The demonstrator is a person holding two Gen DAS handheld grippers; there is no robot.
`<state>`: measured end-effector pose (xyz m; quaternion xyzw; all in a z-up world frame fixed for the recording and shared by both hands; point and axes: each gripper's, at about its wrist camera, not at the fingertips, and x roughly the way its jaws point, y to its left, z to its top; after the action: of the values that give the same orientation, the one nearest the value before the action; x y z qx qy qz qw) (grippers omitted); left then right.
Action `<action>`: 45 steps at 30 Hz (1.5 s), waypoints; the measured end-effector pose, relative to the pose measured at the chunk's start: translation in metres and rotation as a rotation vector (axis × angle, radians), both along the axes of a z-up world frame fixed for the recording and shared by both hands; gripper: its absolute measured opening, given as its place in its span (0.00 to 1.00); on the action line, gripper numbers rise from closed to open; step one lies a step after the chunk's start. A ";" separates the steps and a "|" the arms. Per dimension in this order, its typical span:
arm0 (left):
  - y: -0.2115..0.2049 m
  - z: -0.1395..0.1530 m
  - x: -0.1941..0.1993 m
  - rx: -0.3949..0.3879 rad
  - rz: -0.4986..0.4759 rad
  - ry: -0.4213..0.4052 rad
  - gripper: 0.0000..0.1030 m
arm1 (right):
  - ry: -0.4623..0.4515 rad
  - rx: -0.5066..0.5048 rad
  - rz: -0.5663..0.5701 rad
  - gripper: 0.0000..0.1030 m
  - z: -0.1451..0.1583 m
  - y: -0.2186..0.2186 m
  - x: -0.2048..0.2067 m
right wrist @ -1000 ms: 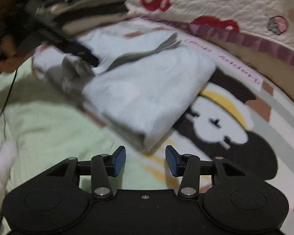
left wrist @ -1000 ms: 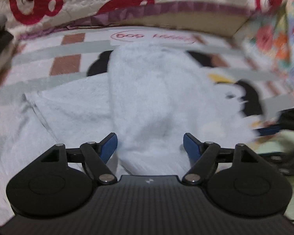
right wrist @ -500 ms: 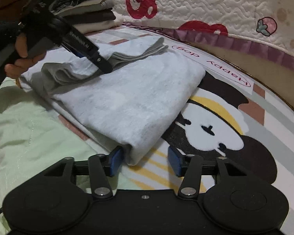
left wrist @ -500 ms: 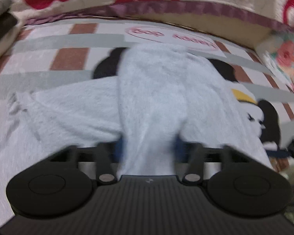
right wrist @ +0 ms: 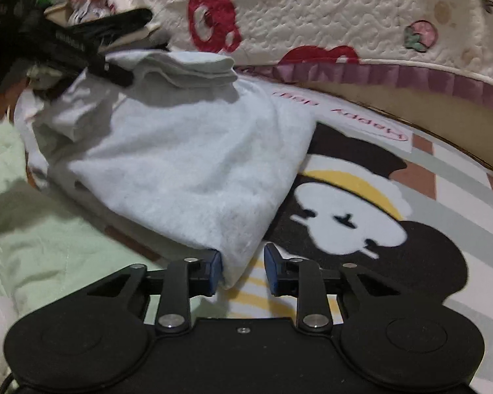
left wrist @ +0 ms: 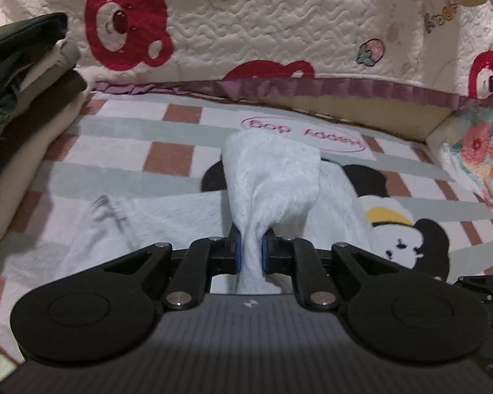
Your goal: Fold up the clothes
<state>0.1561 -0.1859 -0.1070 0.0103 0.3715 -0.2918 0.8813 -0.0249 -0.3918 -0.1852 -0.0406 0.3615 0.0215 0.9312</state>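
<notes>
A white fleecy garment (left wrist: 272, 184) lies on the patterned blanket (left wrist: 167, 157). My left gripper (left wrist: 250, 252) is shut on a bunched fold of it and holds that fold raised. In the right wrist view the same garment (right wrist: 187, 164) lies partly folded, with the left gripper (right wrist: 82, 52) pinching its far side. My right gripper (right wrist: 241, 267) is open, with the garment's near corner between its blue pads (right wrist: 215, 267) and touching the left pad.
A stack of folded dark and cream clothes (left wrist: 23, 98) sits at the left. A quilted bear-print cover (left wrist: 279, 23) rises behind the blanket. A pale green sheet (right wrist: 33, 229) lies at the left in the right wrist view. Floral fabric (left wrist: 483, 151) is at the right.
My left gripper has closed on the garment and lifted its fold. My right gripper has moved up to the garment's near corner, and its jaws now straddle it.
</notes>
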 end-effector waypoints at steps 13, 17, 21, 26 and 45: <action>0.030 0.006 0.020 0.025 0.107 -0.005 0.10 | -0.029 -0.045 -0.001 0.50 0.000 0.022 0.015; 0.050 -0.025 0.039 0.008 0.190 0.099 0.12 | 0.002 0.070 -0.056 0.50 -0.002 0.014 0.020; 0.080 -0.053 0.047 -0.042 0.346 0.209 0.19 | 0.003 0.065 -0.047 0.50 -0.003 0.016 0.017; 0.104 -0.039 0.027 -0.104 0.385 0.205 0.36 | 0.008 0.088 -0.045 0.50 -0.004 0.014 0.012; 0.097 -0.065 0.009 0.131 0.396 0.195 0.71 | -0.042 0.073 0.067 0.14 -0.004 0.024 0.008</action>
<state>0.1649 -0.0884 -0.1719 -0.0340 0.4681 -0.0882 0.8786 -0.0166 -0.3676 -0.1896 -0.0191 0.3394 0.0648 0.9382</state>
